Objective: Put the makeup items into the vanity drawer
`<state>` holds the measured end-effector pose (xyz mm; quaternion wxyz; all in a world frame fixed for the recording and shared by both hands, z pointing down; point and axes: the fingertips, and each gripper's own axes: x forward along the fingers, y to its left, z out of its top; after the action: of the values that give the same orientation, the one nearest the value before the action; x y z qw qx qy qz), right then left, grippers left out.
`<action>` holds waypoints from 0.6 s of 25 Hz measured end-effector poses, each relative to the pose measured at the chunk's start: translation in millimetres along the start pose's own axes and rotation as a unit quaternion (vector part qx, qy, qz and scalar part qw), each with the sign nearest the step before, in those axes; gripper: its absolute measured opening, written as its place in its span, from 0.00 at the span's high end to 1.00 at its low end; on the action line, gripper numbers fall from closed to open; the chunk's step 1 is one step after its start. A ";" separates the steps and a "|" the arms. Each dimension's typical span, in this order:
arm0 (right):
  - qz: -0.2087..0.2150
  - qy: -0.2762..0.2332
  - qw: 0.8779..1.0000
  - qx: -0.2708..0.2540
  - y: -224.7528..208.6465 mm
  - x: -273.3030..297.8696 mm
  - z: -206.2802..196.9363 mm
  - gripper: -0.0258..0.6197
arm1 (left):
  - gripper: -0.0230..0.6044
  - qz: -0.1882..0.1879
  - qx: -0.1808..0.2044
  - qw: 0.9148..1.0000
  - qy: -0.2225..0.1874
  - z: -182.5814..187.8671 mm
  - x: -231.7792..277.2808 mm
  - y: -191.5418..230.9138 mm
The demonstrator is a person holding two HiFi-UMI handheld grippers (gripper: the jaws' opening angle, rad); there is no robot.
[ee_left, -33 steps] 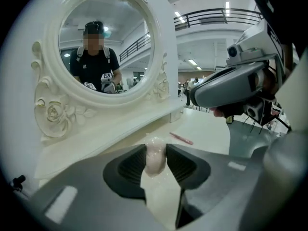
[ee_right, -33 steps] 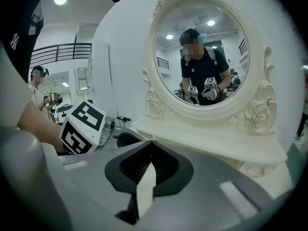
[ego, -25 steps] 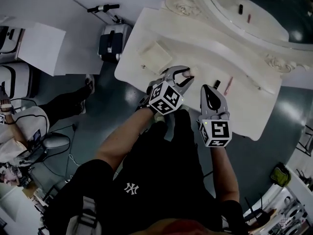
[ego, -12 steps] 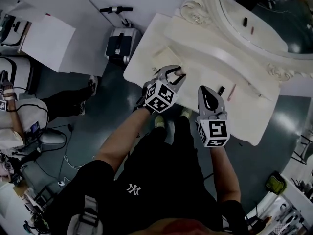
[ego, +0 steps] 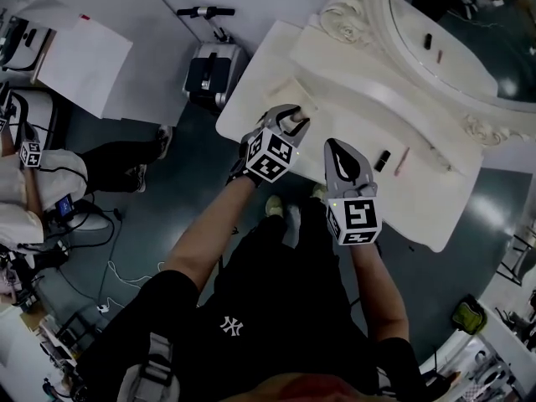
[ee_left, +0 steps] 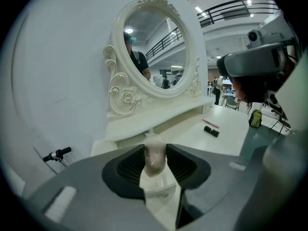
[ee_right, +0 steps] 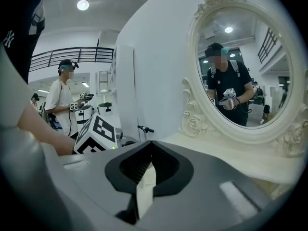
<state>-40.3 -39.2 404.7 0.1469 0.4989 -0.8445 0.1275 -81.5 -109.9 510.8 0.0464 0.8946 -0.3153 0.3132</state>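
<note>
The left hand-held gripper (ego: pixel 295 122) is clamped on a small beige makeup item (ee_left: pixel 155 157), held above the white surface (ego: pixel 423 203) near its left end. The right hand-held gripper (ego: pixel 342 149) hangs over the front edge, jaws together with nothing between them. A black tube (ego: pixel 382 159) and a pink pencil (ego: pixel 401 160) lie toward the right end.

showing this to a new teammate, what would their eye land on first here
Most likely the big white carved oval mirror rising at the back of the white vanity table. Next, the left claw at the table's front edge, shut on a small pale rounded piece, and a black tube beside a thin pink stick on the tabletop.
</note>
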 end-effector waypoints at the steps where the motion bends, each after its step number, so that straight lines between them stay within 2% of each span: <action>1: 0.002 0.001 1.000 0.000 1.0 1.9 0.5 0.92 | 0.74 0.001 -0.002 1.000 0.004 -3.2 2.2 2.3; 15: 0.000 0.024 1.000 0.015 -22.4 7.7 -16.0 0.92 | 0.72 0.008 -0.021 0.999 0.034 -26.1 34.9 13.9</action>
<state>-22.2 -50.2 424.0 0.1597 0.4977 -0.8389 0.1516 -82.5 -132.4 550.7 0.0731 0.8797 -0.3271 0.3374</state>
